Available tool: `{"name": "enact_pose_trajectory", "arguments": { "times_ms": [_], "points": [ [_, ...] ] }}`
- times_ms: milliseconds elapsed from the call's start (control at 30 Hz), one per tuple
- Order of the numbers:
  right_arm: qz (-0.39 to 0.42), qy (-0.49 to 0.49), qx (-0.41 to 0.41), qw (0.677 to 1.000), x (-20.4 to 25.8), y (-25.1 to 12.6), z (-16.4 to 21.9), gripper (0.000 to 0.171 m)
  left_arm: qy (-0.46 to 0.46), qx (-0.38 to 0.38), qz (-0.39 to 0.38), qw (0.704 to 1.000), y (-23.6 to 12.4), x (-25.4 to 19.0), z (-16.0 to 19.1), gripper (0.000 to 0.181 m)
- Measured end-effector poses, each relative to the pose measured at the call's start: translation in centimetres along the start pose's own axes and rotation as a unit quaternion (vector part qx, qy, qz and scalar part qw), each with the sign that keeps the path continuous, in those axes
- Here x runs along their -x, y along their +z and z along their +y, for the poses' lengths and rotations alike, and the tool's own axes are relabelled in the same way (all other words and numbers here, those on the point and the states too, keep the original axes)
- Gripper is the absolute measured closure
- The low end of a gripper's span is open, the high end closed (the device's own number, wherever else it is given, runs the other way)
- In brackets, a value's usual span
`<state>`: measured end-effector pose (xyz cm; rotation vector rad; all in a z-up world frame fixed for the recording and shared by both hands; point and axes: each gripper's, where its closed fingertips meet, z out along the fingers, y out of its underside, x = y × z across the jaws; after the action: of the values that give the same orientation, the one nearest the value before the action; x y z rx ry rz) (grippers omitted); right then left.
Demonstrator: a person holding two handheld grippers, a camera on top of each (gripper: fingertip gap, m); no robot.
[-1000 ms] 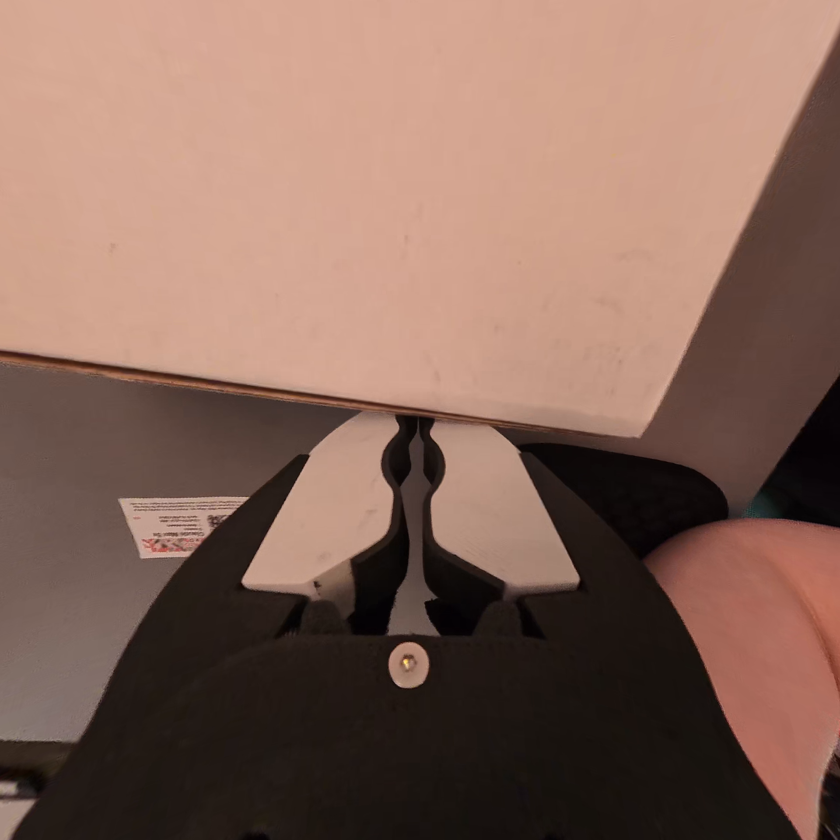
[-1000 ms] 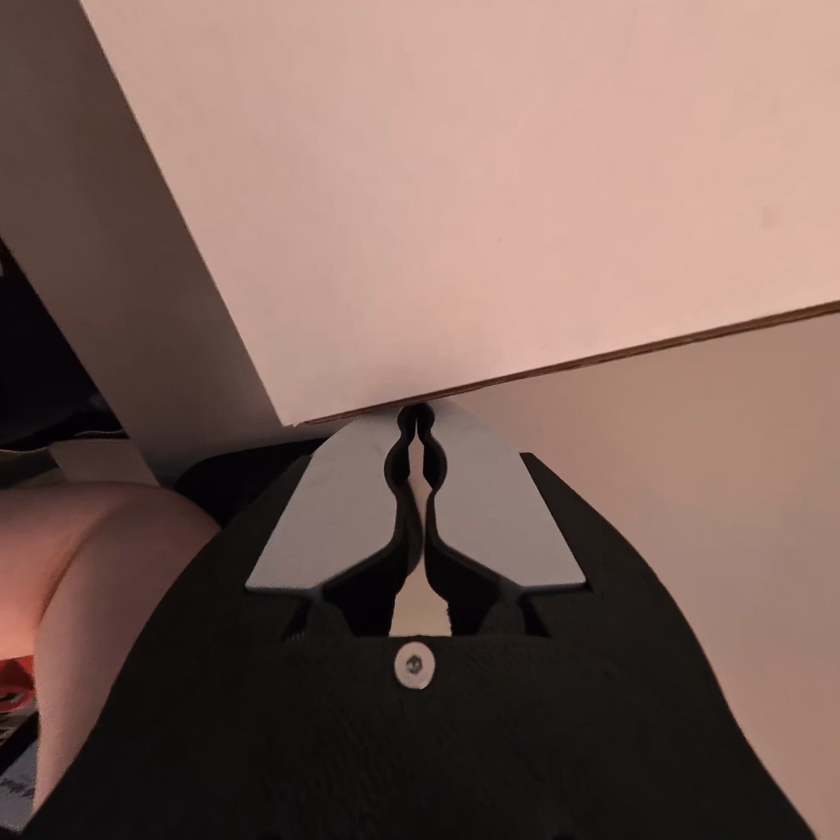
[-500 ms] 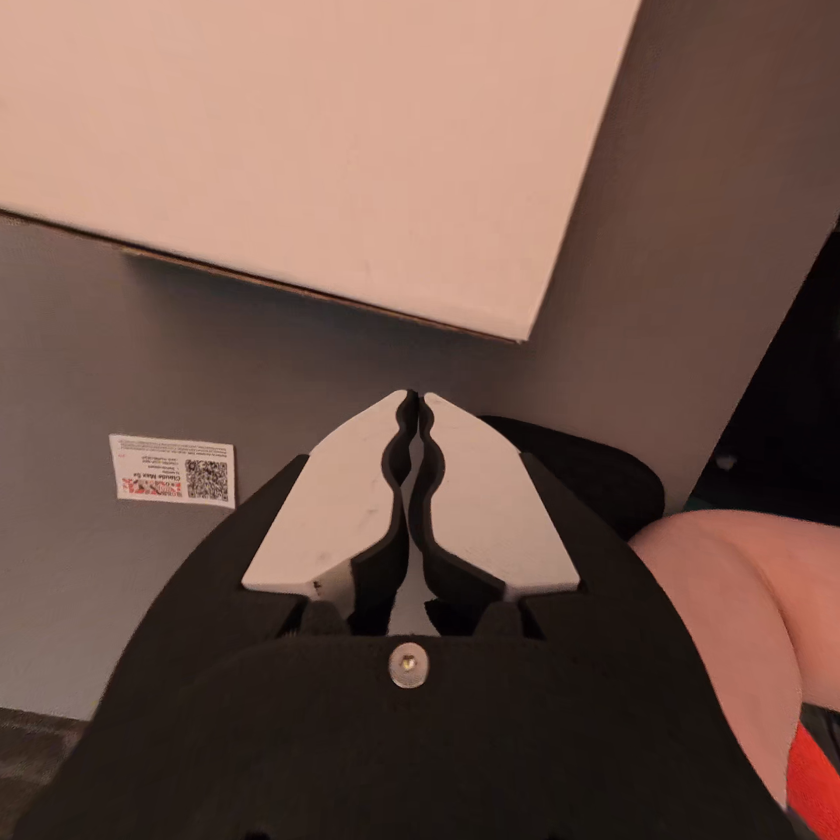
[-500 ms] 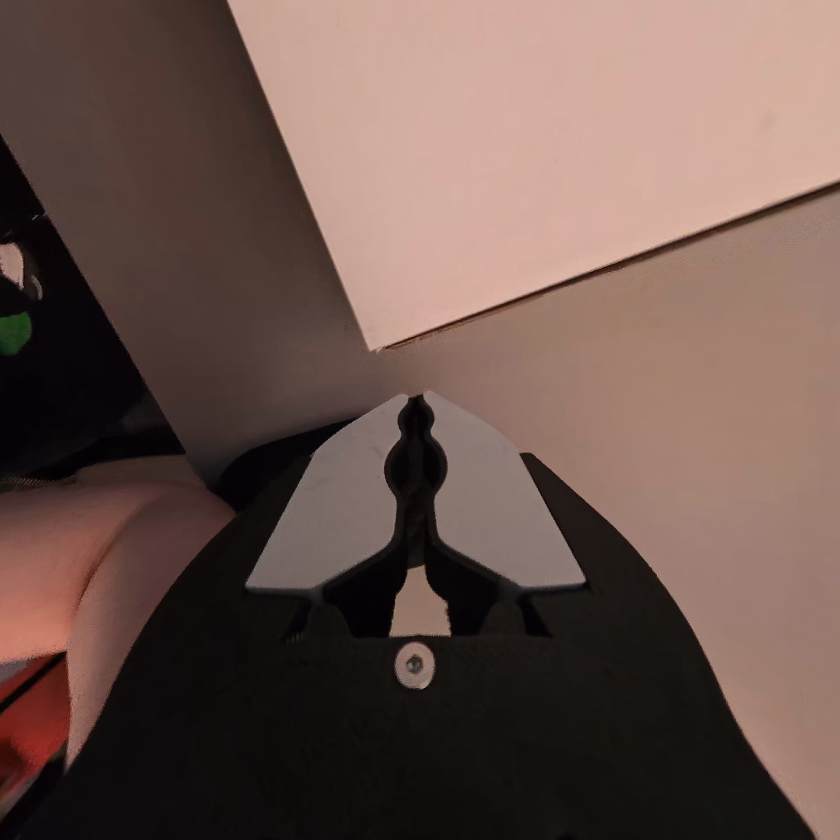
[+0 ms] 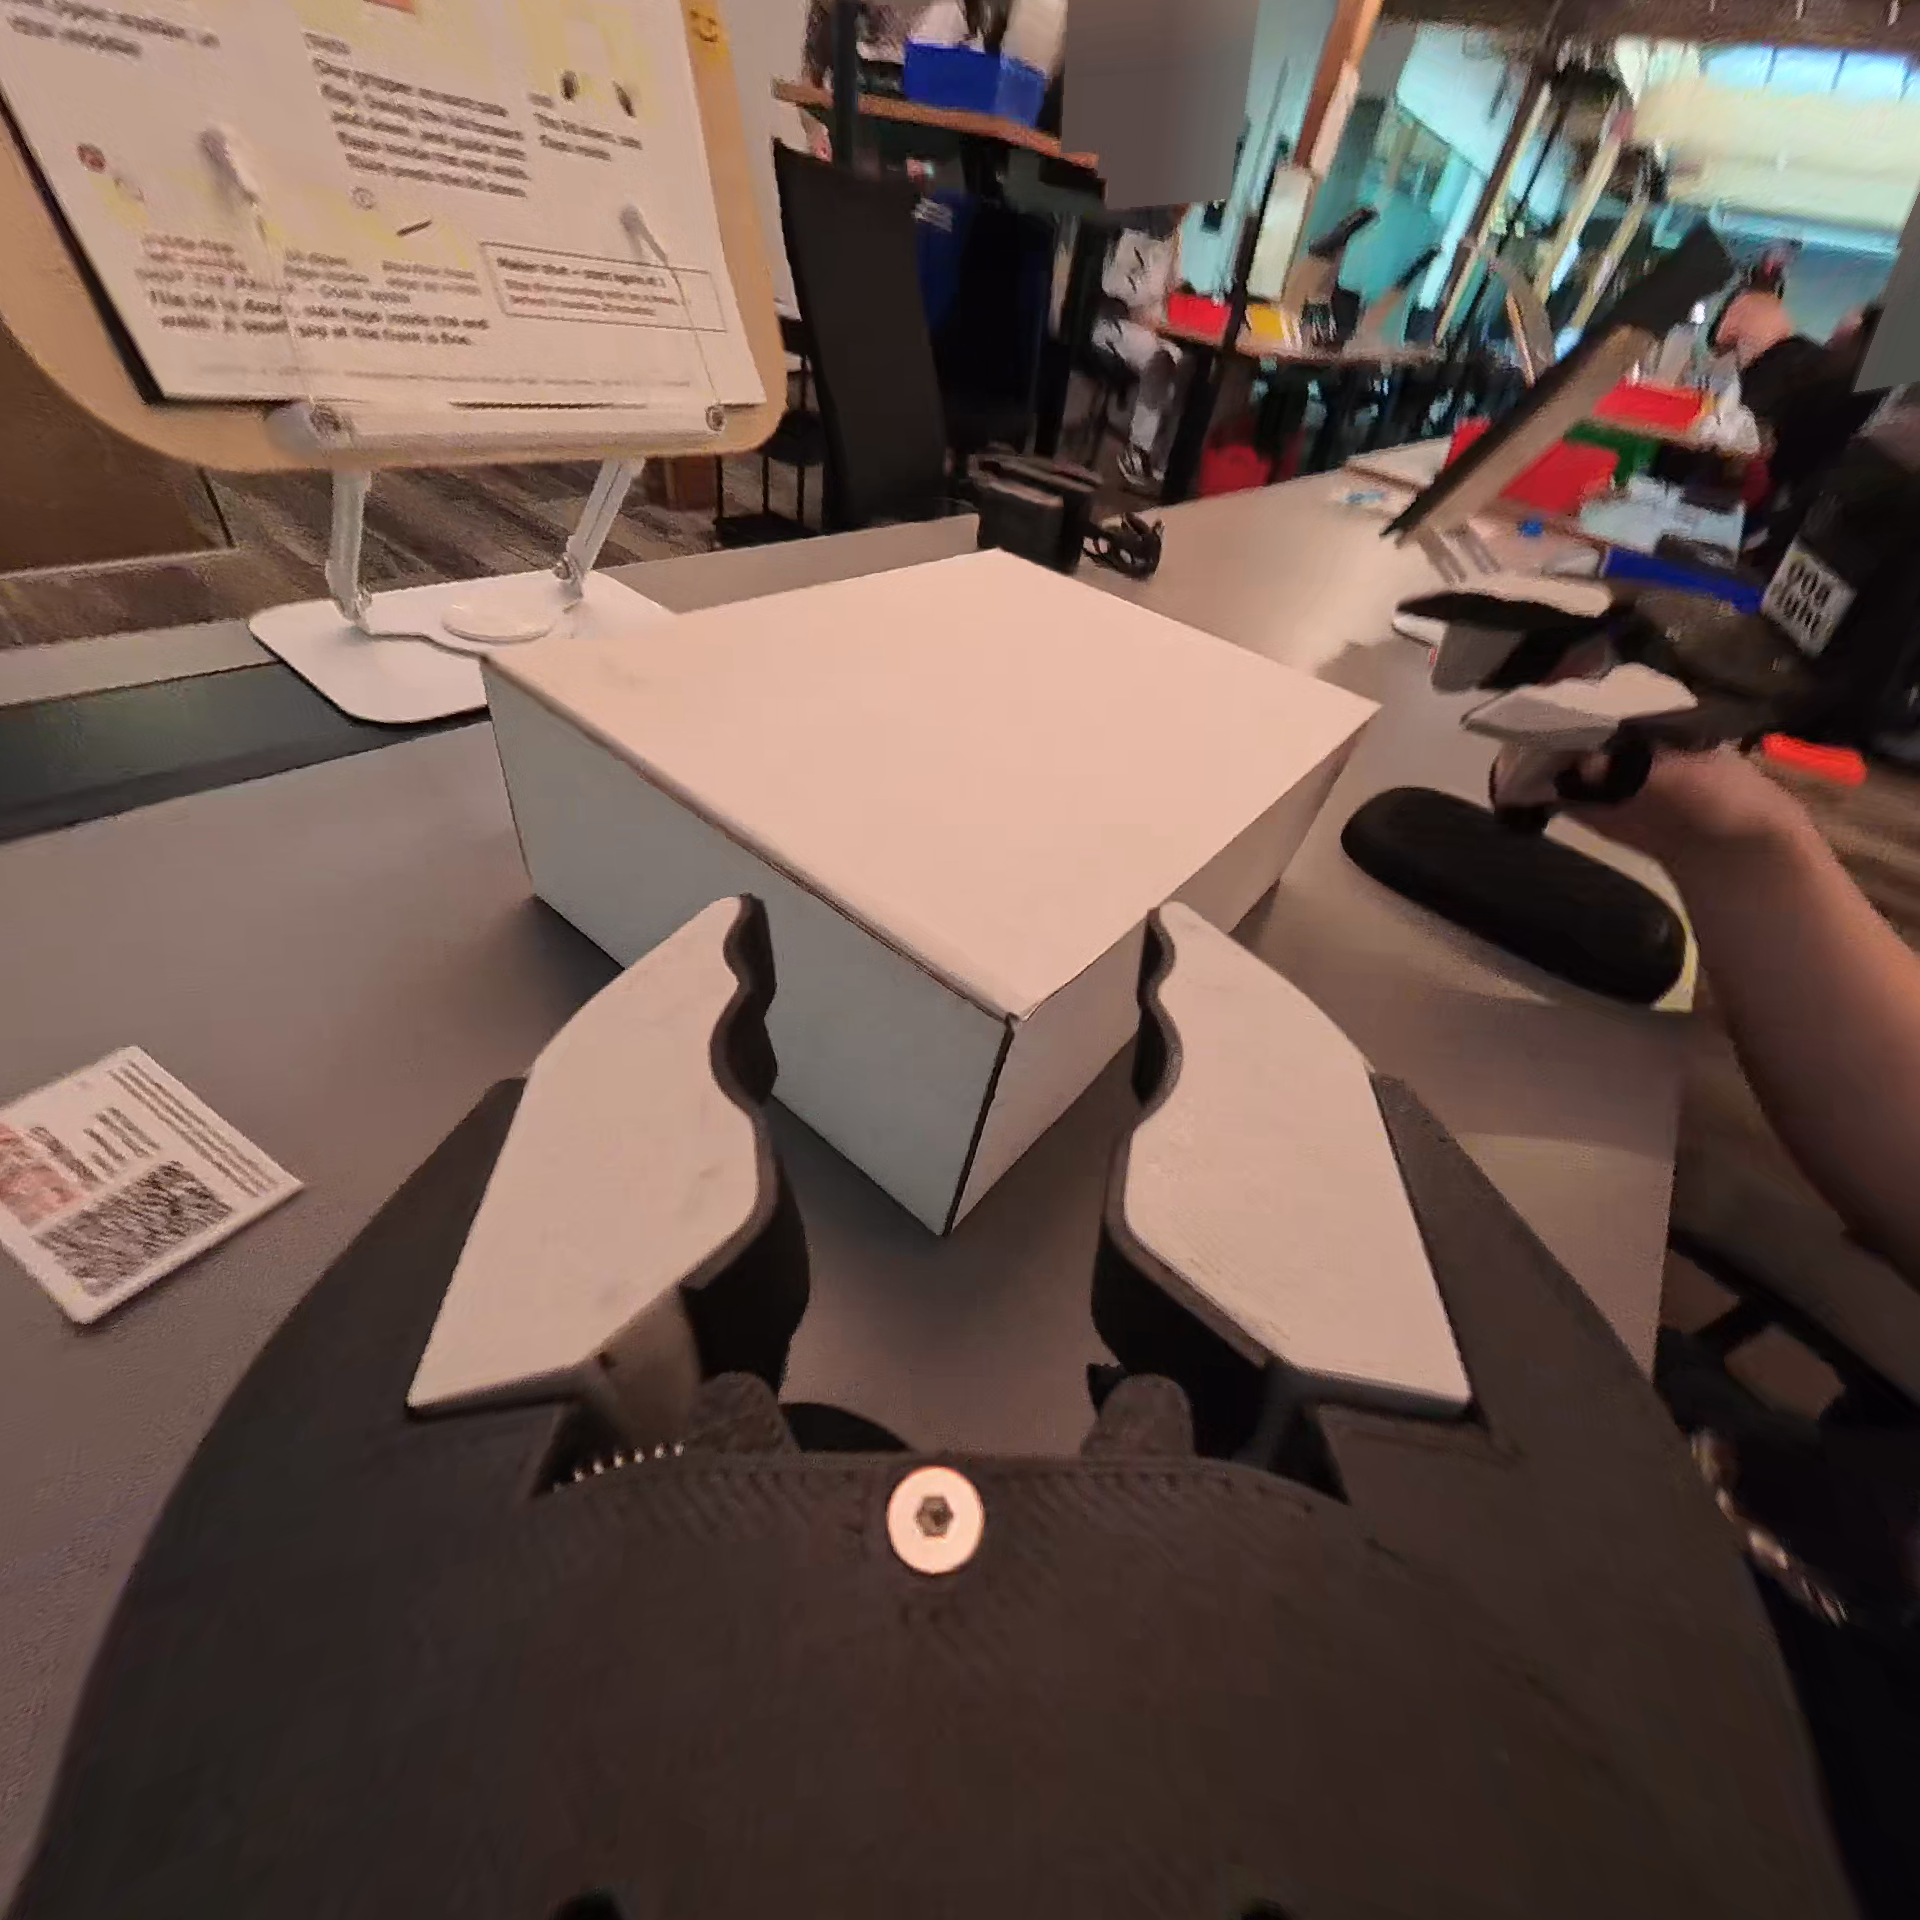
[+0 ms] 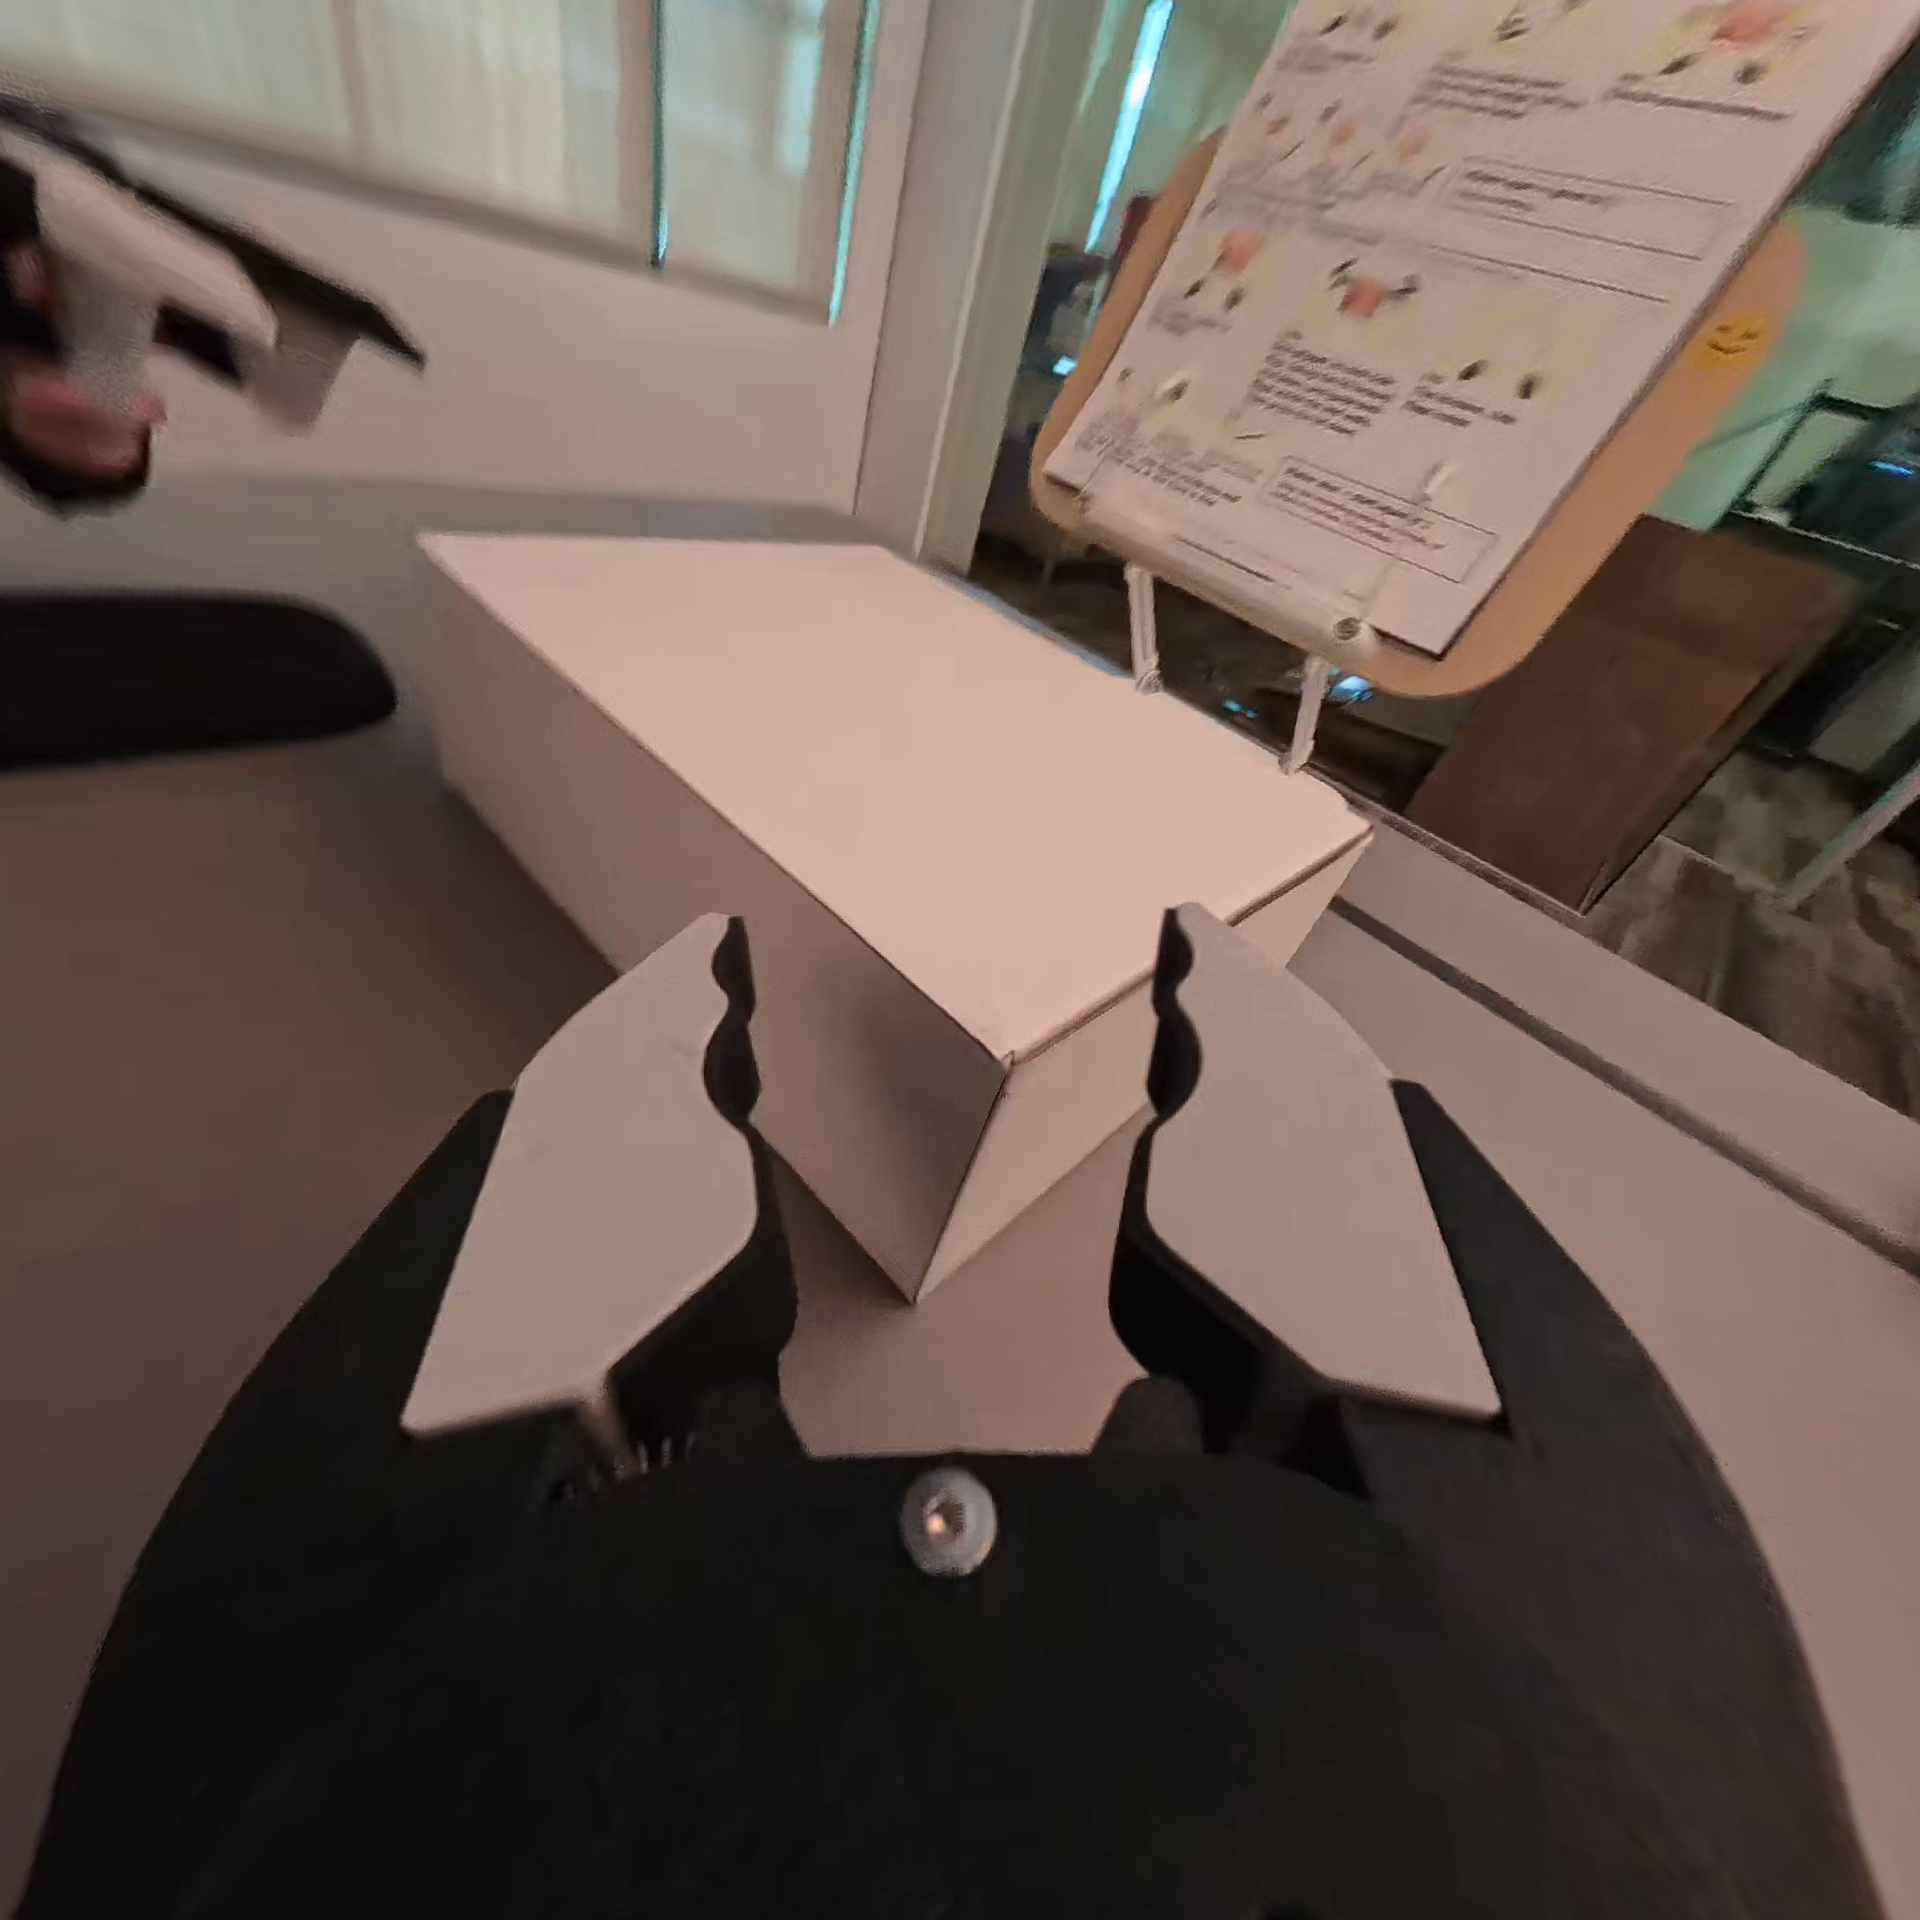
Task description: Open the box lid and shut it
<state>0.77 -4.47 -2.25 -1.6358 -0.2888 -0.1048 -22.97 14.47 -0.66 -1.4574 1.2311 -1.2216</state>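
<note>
The white box sits on the table with its lid down flat. The left gripper faces its near left corner, the right gripper its near right corner. Both are spread apart, holding nothing. Its long side runs left to right.

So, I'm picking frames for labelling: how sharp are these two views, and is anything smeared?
Left wrist view: white cardboard box fairly sharp; far right gripper and paper sheet on the stand blurred. Right wrist view: softer overall, other gripper motion-smeared, wide-angle bending at edges.
</note>
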Motion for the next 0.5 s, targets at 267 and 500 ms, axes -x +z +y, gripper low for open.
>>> {"name": "enact_pose_trajectory", "arguments": {
  "times_ms": [267, 500],
  "points": [
    [0.003, 0.071, 0.047, 0.996, 0.4, 2.4, 3.6, 0.099, 0.003, 0.129, -0.016, 0.991, 4.9, -1.0, 6.5, 0.115],
    [0.054, -0.004, 0.037, 0.998, 0.0, 1.9, 1.2, 0.108, 0.041, 0.108, -0.065, 0.991, 5.7, 0.0, 6.6, 0.123]
  ]
}}
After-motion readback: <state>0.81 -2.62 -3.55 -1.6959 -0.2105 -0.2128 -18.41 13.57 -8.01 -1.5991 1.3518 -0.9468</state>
